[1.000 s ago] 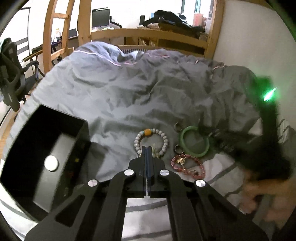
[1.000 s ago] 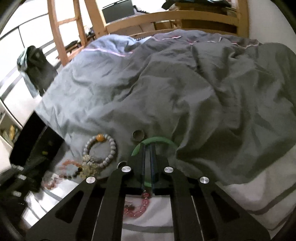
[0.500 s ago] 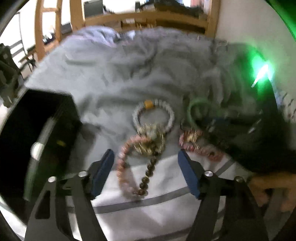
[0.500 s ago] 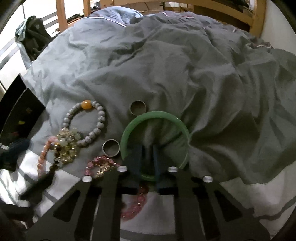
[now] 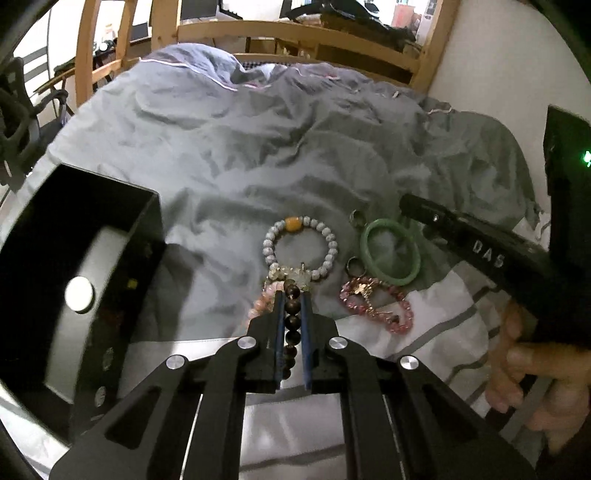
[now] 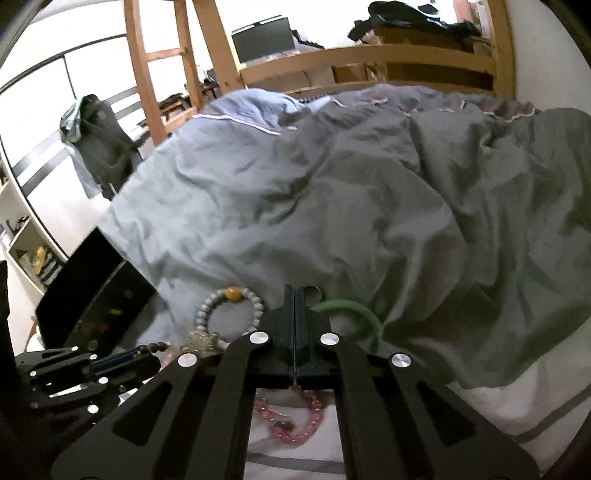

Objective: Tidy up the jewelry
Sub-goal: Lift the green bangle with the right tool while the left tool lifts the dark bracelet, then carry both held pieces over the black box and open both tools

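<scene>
My left gripper [image 5: 291, 297] is closing on a strand of dark brown beads [image 5: 294, 291] that lies on the bed; its blue pads press on the strand from both sides. Just beyond lie a clear crystal bracelet [image 5: 295, 275], a grey-white bead bracelet [image 5: 269, 245] with an orange bead, a green bangle [image 5: 365, 251], two metal rings [image 5: 352, 264] and a pink bead bracelet [image 5: 373, 306]. My right gripper [image 6: 294, 291] hovers over the bangle [image 6: 354, 308], its jaws closing flat together with nothing between them. From the left wrist it shows as a black bar [image 5: 480, 251].
An open black box [image 5: 74, 277] stands on the bed to the left of the jewelry. A rumpled grey duvet [image 6: 369, 192] covers the bed beyond. A wooden bed frame [image 5: 295, 33] and a white wall bound the far side. A person's hand [image 5: 528, 369] holds the right gripper.
My left gripper opened wide, sank toward the jewelry and shut on the dark bead strand. My right gripper drew up out of the green bangle and its fingers came together.
</scene>
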The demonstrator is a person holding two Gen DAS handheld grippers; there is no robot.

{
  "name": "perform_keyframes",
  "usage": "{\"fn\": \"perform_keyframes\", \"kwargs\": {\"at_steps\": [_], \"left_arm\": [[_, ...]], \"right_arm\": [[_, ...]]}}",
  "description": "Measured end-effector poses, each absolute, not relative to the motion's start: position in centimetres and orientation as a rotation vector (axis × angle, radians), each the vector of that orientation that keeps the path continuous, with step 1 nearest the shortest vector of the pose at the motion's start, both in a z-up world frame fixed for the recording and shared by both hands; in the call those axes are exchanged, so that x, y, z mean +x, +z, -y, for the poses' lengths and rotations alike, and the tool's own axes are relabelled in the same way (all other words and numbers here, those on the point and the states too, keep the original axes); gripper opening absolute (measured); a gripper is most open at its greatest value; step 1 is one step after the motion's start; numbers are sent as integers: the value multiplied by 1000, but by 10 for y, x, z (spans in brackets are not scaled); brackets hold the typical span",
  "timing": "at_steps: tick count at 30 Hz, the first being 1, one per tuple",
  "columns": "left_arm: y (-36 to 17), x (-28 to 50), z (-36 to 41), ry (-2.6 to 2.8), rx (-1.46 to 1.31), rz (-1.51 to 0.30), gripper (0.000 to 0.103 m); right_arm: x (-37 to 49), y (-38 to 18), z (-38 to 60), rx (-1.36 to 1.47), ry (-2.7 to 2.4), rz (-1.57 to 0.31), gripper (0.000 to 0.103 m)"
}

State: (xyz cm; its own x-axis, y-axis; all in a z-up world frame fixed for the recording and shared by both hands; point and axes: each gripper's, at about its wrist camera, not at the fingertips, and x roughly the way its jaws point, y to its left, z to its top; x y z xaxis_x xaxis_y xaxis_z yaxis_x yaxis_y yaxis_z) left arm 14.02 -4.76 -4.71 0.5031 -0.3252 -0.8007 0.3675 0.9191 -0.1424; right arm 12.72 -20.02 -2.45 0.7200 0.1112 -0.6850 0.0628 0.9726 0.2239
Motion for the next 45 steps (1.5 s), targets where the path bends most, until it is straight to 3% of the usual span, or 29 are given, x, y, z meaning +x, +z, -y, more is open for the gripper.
{"fn": "perform_keyframes", "kwargs": {"at_steps": [5, 7, 9, 10, 13, 15, 24, 34, 45], "left_arm": [[-26, 129, 39, -389, 57, -935, 7], [-11, 121, 31, -386, 53, -910, 7], [2, 115, 23, -386, 52, -890, 7], [6, 113, 20, -389, 49, -885, 7], [20, 103, 10, -383, 56, -864, 7], [27, 98, 4, -376, 71, -850, 7], [43, 96, -38, -321, 19, -818, 7], [51, 101, -67, -318, -48, -803, 7], [55, 109, -97, -304, -132, -826, 7]], "right_arm": [[124, -24, 203, 264, 51, -784, 1], [129, -32, 200, 229, 33, -831, 9], [137, -51, 199, 196, 23, -899, 54], [143, -65, 194, 167, 10, -924, 54], [156, -90, 183, 61, -12, -974, 37], [159, -87, 189, 107, -14, -962, 12], [124, -34, 223, 464, 126, -746, 9], [99, 25, 156, 328, 271, -644, 9], [100, 55, 78, 248, 392, -631, 9]]}}
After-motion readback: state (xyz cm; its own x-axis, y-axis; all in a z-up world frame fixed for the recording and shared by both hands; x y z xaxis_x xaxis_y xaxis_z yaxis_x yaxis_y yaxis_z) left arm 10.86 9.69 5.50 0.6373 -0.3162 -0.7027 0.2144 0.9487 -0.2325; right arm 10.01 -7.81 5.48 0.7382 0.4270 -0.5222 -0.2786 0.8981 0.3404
